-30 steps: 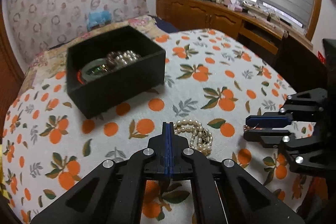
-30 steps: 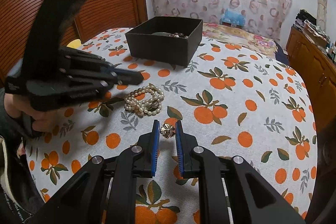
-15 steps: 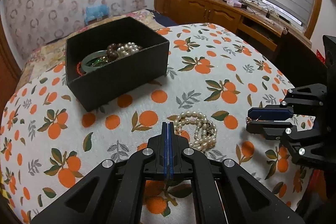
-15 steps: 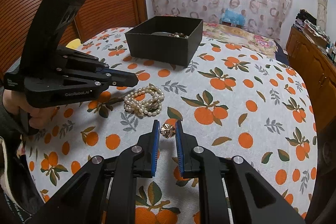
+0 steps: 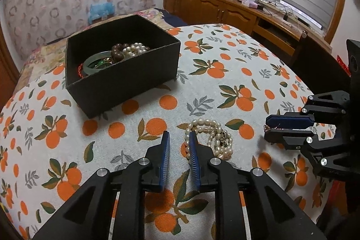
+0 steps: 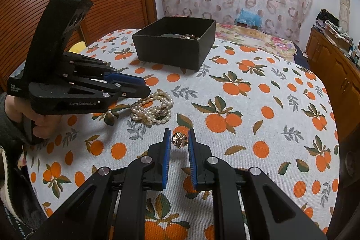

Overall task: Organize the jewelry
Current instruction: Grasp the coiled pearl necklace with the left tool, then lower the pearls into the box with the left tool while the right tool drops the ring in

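- Left tongs [image 5: 178, 135] stood released beside the pearl bracelet [image 5: 211, 138]; closing off-centre could snag one strand.
- Right tongs [image 6: 179, 135] straddled the flower brooch [image 6: 179, 140], unclenched; it might slip out.

Box [image 5: 121, 82] behind pearl strand [image 5: 209, 138] on table [image 5: 225, 87], brooch [image 6: 179, 140] right of strand

pearl bracelet [image 5: 211, 138] partly behind left tongs [image 5: 178, 138], box [image 6: 173, 46] contents mostly hidden by its wall

"GenRobot.AI" in pale letters on left gripper [image 6: 144, 86] side; smaller label unreadable.
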Motion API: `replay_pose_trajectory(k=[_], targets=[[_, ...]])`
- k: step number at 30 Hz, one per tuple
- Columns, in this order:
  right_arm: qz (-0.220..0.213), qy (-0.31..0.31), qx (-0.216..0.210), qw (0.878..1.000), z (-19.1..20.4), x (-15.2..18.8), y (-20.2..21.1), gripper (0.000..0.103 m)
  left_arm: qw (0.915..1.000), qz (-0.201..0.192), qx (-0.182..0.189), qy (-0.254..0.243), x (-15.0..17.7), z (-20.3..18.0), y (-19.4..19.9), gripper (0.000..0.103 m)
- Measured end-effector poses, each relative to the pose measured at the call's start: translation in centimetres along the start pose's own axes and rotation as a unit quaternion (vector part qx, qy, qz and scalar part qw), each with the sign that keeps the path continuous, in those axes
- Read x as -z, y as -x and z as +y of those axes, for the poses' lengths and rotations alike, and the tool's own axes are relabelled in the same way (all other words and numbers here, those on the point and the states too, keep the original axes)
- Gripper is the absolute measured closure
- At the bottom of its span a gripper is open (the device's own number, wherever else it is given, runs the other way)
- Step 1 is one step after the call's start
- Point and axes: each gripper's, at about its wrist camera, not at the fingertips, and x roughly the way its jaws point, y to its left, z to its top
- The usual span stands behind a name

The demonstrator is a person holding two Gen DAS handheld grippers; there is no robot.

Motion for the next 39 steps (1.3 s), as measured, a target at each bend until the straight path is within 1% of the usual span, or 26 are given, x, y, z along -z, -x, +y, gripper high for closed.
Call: replay_pose_trajectory(k=[4,8,10,12,15,18,24,29,39], targets=[[0.000,0.001,0.000,1.000,-0.1,0.1,0.0,0.086,0.9999,0.006,-0.006,-0.007,0.1,-0.2,-0.3,0.086],[0.000,0.001,0.000,1.000,0.0,0.1,0.0,0.086,0.9993,0.007,-0.025,-0.027,-0.2,-0.8,-0.5,0.086],[0.000,0.000,-0.001,1.000,0.0,0.0,0.0,0.086,0.9987,0.006,-0.035,-0.037,-0.3,-1.0,-0.7,0.091],[0.000,0.001,-0.001,1.000,0.0,0.0,0.0,0.086,0.9989,0.005,-0.030,-0.036,-0.5,-0.8,-0.7,0.098],[0.000,0.001,-0.001,1.000,0.0,0.0,0.0,0.086,0.9992,0.008,-0.023,-0.031,-0.5,-0.5,-0.7,0.098],[-0.001,0.001,0.000,1.000,0.0,0.0,0.0,0.086,0.9993,-0.008,-0.027,-0.027,-0.4,-0.4,0.5,0.098],[-0.018,0.004,-0.001,1.000,0.4,-1.1,0.7,0.086,0.9975,-0.064,-0.022,-0.022,-1.8,-0.7,5.3,0.098],[-0.038,0.012,0.000,0.999,0.9,-3.2,1.6,0.086,0.9945,-0.098,-0.025,-0.025,-3.4,-0.8,8.4,0.098],[-0.072,0.017,0.001,0.997,0.6,-7.8,2.6,0.086,0.9868,-0.149,-0.056,-0.030,-7.4,0.4,12.9,0.098]])
